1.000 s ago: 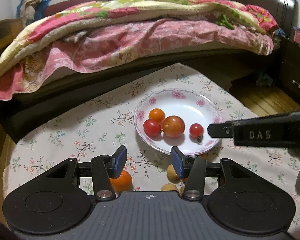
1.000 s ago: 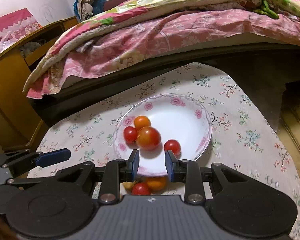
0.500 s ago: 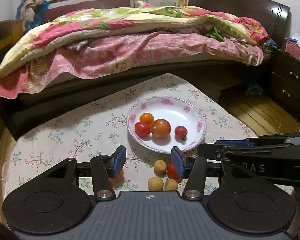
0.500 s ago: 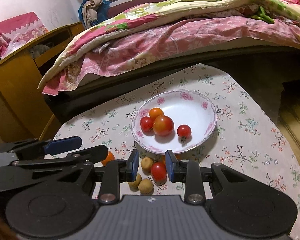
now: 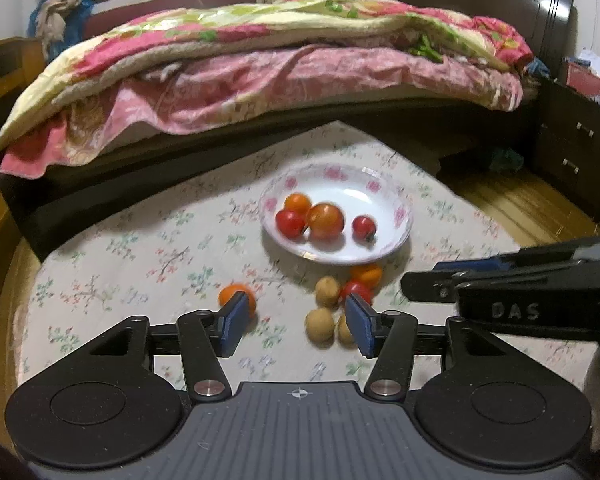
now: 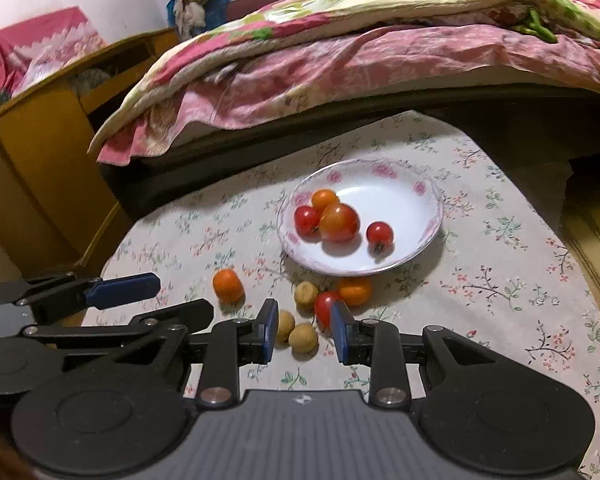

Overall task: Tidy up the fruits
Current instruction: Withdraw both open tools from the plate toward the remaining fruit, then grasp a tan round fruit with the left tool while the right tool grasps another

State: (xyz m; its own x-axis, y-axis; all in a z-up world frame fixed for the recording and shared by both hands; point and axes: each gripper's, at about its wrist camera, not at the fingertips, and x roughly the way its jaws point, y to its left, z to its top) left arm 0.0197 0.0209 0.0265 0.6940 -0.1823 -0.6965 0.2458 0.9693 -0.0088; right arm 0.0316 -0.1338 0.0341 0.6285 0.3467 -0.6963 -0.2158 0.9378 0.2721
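Note:
A white plate (image 5: 396, 236) (image 6: 416, 248) with a pink flower rim holds several tomatoes (image 5: 326, 220) (image 6: 339, 222). In front of it on the floral cloth lie a red tomato (image 5: 355, 290) (image 6: 325, 307), a small orange (image 5: 367, 274) (image 6: 355, 290), three tan longans (image 5: 320, 322) (image 6: 303, 337) and another orange (image 5: 236, 294) (image 6: 228, 285) off to the left. My left gripper (image 5: 296, 322) hovers open above the loose fruit with nothing in it. My right gripper (image 6: 305, 330) is open too, its pads either side of the longans and red tomato, held above them.
A bed (image 5: 260, 64) with a pink quilt runs along the far side of the table. A wooden cabinet (image 6: 40, 152) stands at the left, dark drawers (image 5: 576, 148) at the right. The table edge drops to wooden floor (image 5: 512, 208) on the right.
Both grippers have pulled back and up from the plate, bringing the loose fruit in front of it into view. Both sets of fingers stayed apart and empty.

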